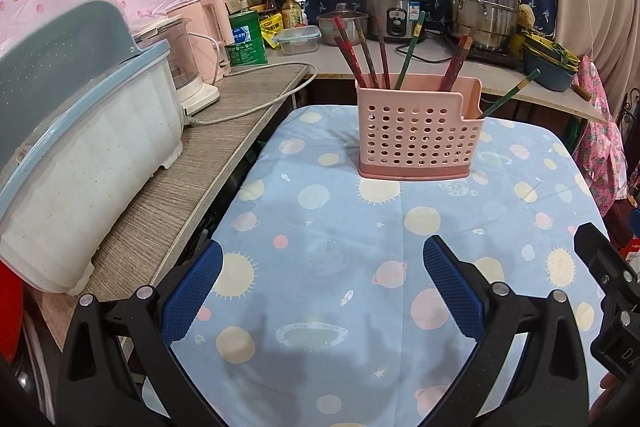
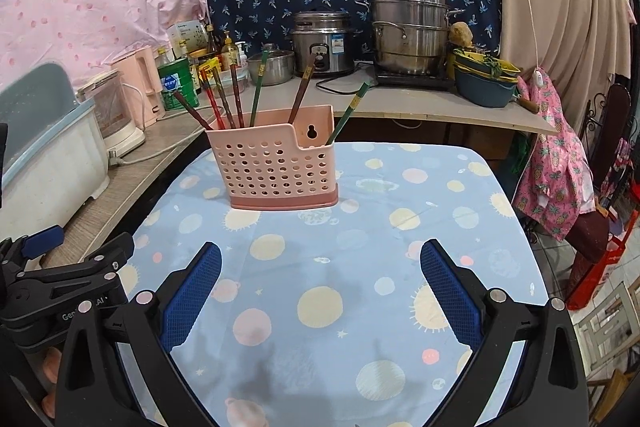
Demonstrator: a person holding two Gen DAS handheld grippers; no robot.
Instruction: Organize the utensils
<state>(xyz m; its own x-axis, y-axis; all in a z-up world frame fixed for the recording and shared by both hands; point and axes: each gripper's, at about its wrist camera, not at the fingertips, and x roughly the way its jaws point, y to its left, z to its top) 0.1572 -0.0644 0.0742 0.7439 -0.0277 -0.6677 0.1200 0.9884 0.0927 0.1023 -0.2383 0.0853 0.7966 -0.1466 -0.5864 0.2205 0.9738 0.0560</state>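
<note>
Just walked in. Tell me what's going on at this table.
Someone is tidying chopsticks with a pair of handheld tongs. Right now both the left tongs and the right tongs are open and hold nothing, hovering over the planet-print tablecloth. The chopsticks all stand in the pink perforated holder at the far end of the table; none lie loose on the cloth.

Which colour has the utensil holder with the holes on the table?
The utensil holder is pale pink with a darker pink base, clearest in the left wrist view.
</note>
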